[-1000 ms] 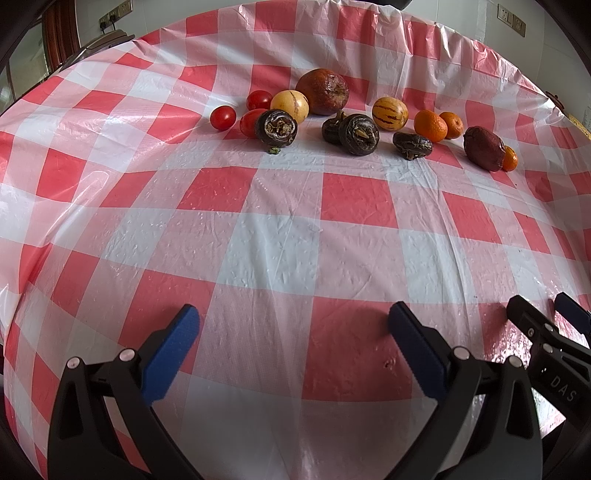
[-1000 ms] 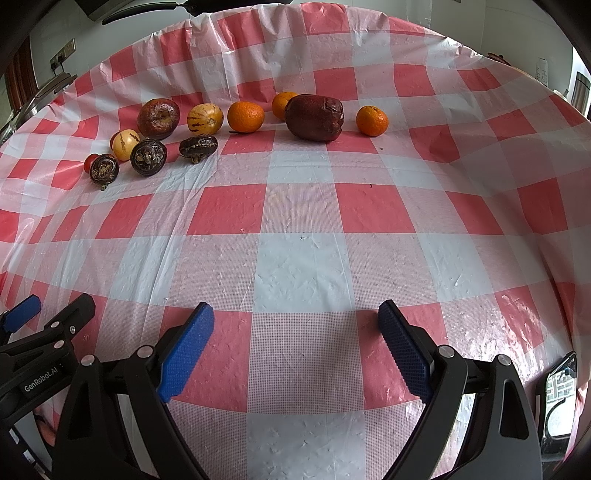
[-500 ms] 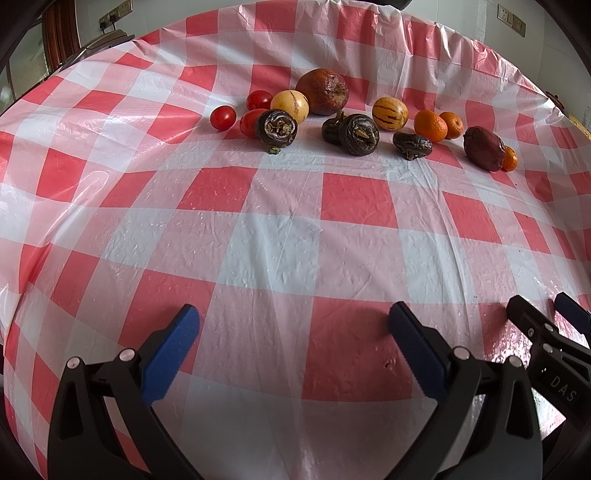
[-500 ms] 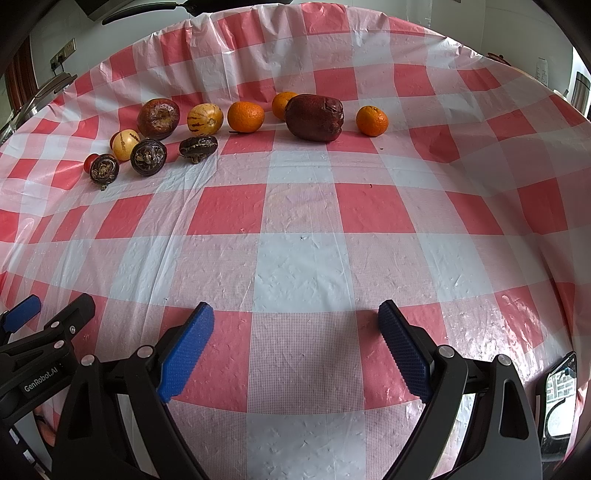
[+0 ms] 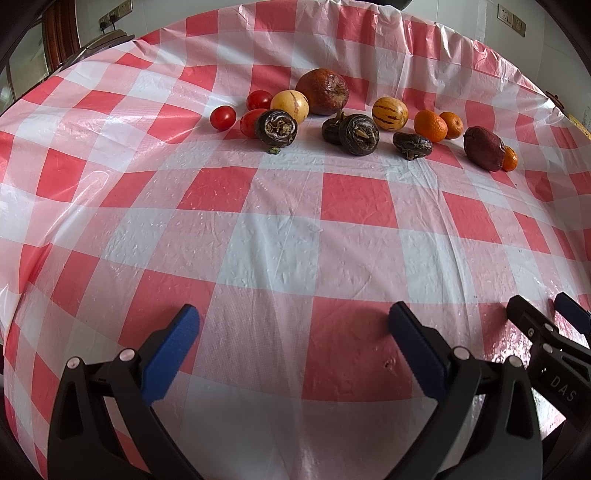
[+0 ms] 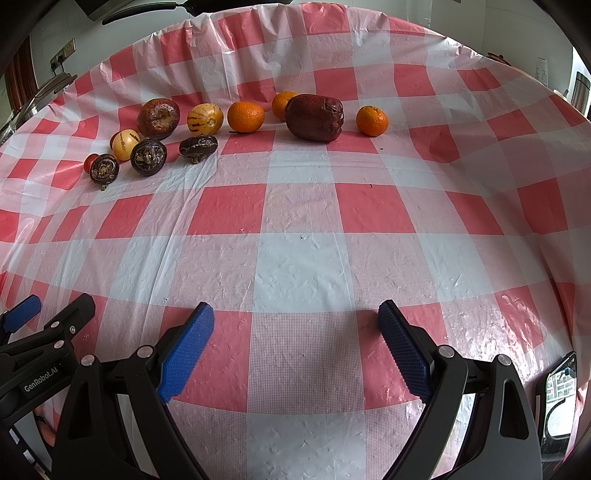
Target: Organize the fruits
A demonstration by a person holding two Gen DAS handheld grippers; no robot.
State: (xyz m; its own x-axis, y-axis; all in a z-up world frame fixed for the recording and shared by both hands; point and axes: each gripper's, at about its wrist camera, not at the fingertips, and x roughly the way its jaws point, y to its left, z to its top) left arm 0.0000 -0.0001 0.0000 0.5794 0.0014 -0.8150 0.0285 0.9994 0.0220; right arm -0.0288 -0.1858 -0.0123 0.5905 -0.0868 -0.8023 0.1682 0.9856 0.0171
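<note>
A row of fruit lies along the far side of the red-and-white checked tablecloth [image 5: 288, 236]. From the left: red tomatoes [image 5: 222, 117], a yellow round fruit [image 5: 290, 105], a brown pomegranate [image 5: 323, 91], dark shrivelled fruits [image 5: 359, 133], a striped yellow melon [image 5: 390, 113], oranges [image 5: 430, 126] and a dark red fruit [image 5: 483, 148]. The right wrist view shows the same row: the dark red fruit [image 6: 314, 117], an orange [image 6: 372, 120], the striped melon [image 6: 205, 119]. My left gripper [image 5: 293, 328] and right gripper [image 6: 295, 321] both stand open near the front edge, far from the fruit, holding nothing.
The cloth [image 6: 303, 266] drapes over the table's edges on all sides. A wall with sockets [image 5: 116, 11] stands behind. The other gripper shows at the side of each view: right one [image 5: 550, 343], left one [image 6: 40, 339]. A phone-like screen [image 6: 559, 384] sits at the lower right.
</note>
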